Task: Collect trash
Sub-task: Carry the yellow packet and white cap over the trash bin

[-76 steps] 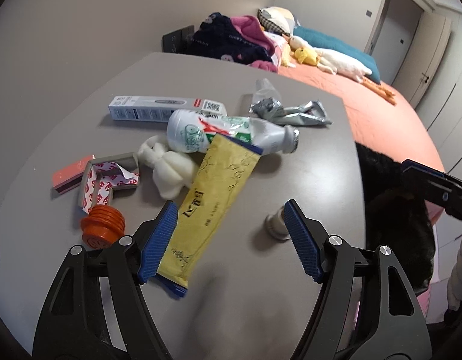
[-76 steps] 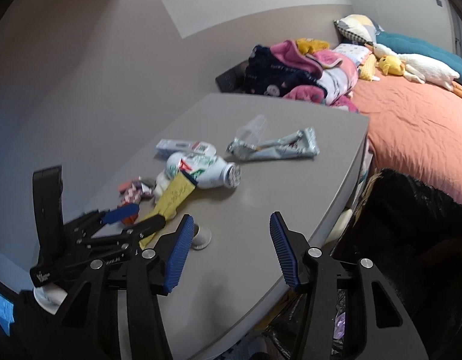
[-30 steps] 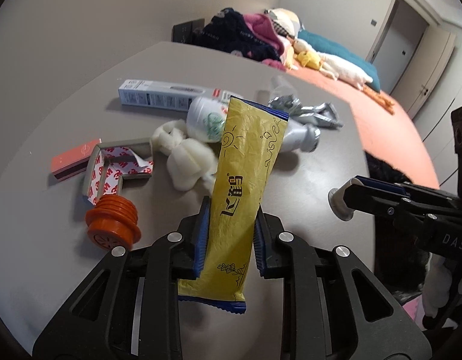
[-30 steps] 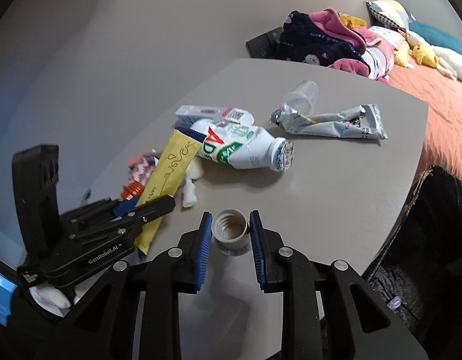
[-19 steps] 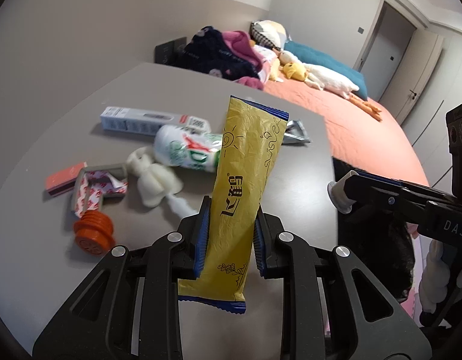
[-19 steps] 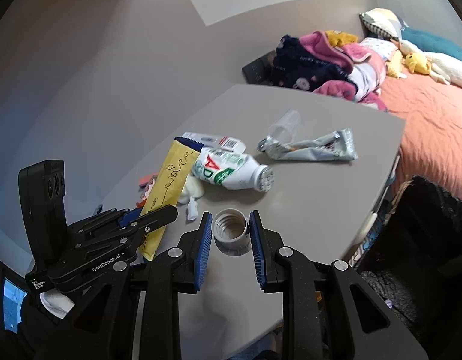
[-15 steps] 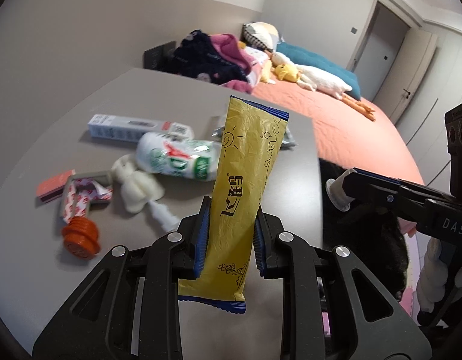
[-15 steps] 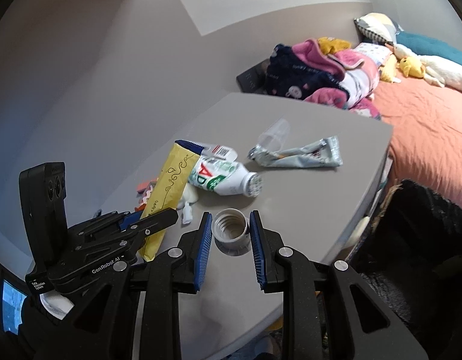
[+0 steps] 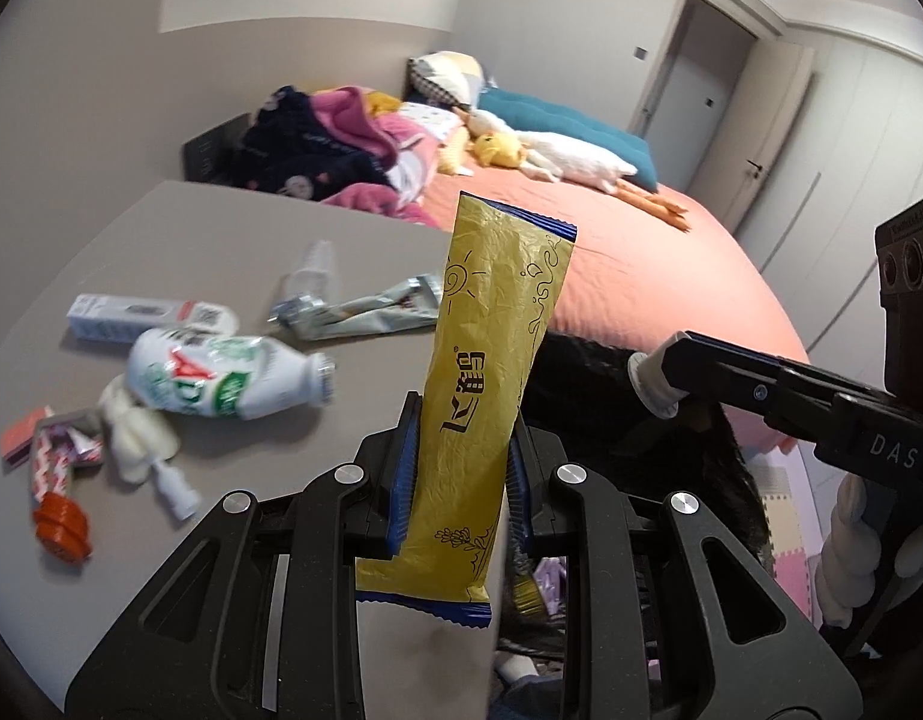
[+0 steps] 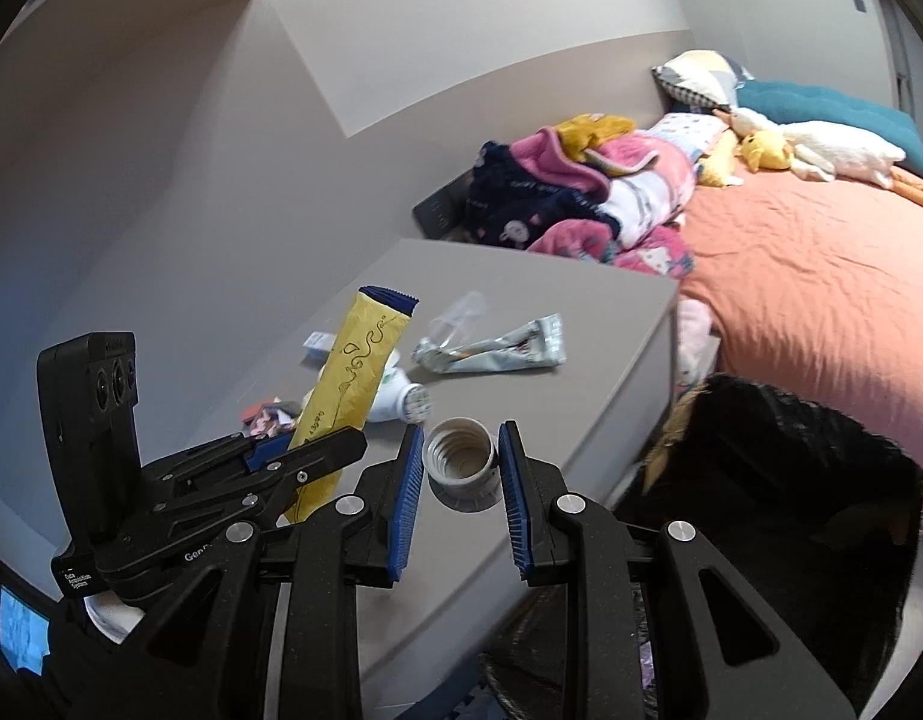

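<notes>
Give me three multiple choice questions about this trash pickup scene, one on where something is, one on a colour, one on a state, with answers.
1. Where does the white bottle lie?
A. on the grey table
B. on the bed
C. in the black bag

2. What colour is the wrapper in the left gripper?
A. silver
B. yellow
C. red

3. How is the right gripper?
A. wide open and empty
B. shut on a bottle cap
C. shut on a cup

Answers: 1 A, the bottle lies on its side on the tabletop. 2 B, yellow with blue ends. 3 B, the blue pads press the white cap on both sides.
</notes>
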A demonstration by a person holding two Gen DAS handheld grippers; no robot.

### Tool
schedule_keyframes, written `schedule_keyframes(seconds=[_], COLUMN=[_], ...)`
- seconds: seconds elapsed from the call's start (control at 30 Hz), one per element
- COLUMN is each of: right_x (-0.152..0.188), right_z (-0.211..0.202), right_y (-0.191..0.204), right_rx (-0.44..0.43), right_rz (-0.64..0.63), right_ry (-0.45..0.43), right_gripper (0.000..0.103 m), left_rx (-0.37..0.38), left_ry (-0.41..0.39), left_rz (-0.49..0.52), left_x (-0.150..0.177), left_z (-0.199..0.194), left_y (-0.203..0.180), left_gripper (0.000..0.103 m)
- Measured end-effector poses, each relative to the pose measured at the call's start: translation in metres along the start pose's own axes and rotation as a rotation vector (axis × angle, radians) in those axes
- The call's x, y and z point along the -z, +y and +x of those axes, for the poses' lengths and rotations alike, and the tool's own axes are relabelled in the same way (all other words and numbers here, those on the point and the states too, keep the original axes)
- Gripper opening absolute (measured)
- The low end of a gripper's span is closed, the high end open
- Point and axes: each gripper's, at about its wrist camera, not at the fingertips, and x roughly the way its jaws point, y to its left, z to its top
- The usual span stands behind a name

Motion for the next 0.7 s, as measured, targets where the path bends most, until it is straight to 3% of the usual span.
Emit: schedule_keyframes(seconds=[0.7], right_x=[0.003], right_z=[-0.061], right_y=[-0.065], right_rx=[0.121], right_rz=[0.087], right_ry=[-0.09], right_gripper=[0.027], left_rx=[0.152], left_ry=[0.033], left_rz=[0.116], left_x=[-0.023], left_z=[0.041], left_y=[-0.079], left_gripper=[0.025])
